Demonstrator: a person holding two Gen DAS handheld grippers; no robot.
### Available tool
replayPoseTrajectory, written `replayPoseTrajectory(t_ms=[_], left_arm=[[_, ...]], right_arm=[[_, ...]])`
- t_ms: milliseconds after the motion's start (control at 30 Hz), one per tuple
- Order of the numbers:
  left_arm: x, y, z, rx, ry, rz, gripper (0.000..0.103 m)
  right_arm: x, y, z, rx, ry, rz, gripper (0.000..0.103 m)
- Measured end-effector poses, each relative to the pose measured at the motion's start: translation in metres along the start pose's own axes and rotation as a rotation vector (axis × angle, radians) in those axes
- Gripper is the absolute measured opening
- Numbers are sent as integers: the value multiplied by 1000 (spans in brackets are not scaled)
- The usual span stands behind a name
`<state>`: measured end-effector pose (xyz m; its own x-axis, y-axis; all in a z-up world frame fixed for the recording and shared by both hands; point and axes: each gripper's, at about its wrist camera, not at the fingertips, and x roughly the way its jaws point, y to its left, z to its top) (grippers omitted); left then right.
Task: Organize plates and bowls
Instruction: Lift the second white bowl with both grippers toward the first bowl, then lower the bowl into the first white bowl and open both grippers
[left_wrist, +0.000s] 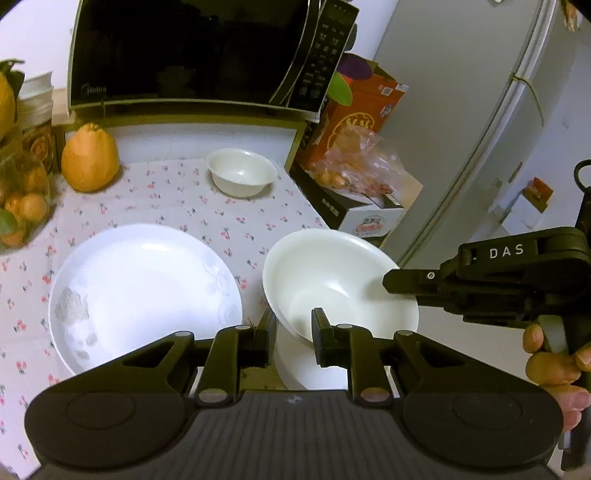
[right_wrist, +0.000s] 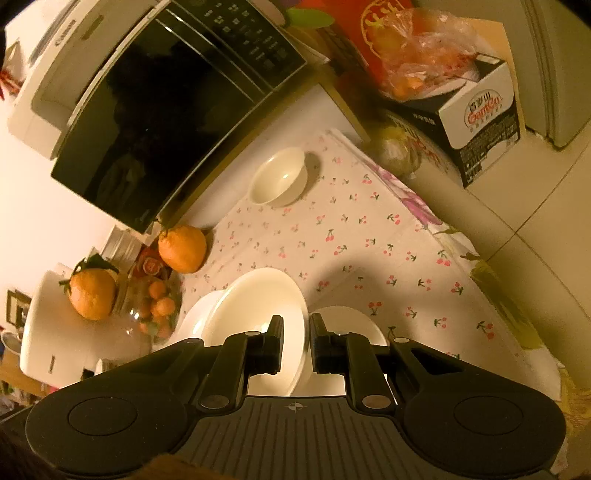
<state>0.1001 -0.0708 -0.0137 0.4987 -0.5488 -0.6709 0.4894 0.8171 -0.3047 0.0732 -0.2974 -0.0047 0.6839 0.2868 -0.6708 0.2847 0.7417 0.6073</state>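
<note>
A deep white bowl (left_wrist: 332, 273) (right_wrist: 255, 306) hangs tilted over the cherry-print tablecloth (left_wrist: 166, 199). My left gripper (left_wrist: 293, 332) is shut on its near rim. My right gripper (left_wrist: 391, 286) (right_wrist: 297, 339) reaches in from the right and is shut on the opposite rim. Under the bowl lies another white dish (left_wrist: 295, 373) (right_wrist: 354, 325), mostly hidden. A large flat white plate (left_wrist: 144, 295) (right_wrist: 192, 317) lies to the left. A small white bowl (left_wrist: 242, 171) (right_wrist: 279, 177) stands at the back, near the microwave.
A black microwave (left_wrist: 184, 55) (right_wrist: 166, 110) fills the back. A big orange fruit (left_wrist: 90, 162) (right_wrist: 183, 249) and a glass bowl of small fruit (left_wrist: 22, 206) stand at the left. Cardboard boxes (left_wrist: 369, 110) and a fridge (left_wrist: 480, 110) lie beyond the table's right edge.
</note>
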Motion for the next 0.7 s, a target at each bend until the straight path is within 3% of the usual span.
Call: replayPoseTrajectory(t_ms=[700], left_arm=[[18, -7, -19, 12, 102, 18, 18]], right_arm=[[10, -8, -14, -68, 73, -134, 15]])
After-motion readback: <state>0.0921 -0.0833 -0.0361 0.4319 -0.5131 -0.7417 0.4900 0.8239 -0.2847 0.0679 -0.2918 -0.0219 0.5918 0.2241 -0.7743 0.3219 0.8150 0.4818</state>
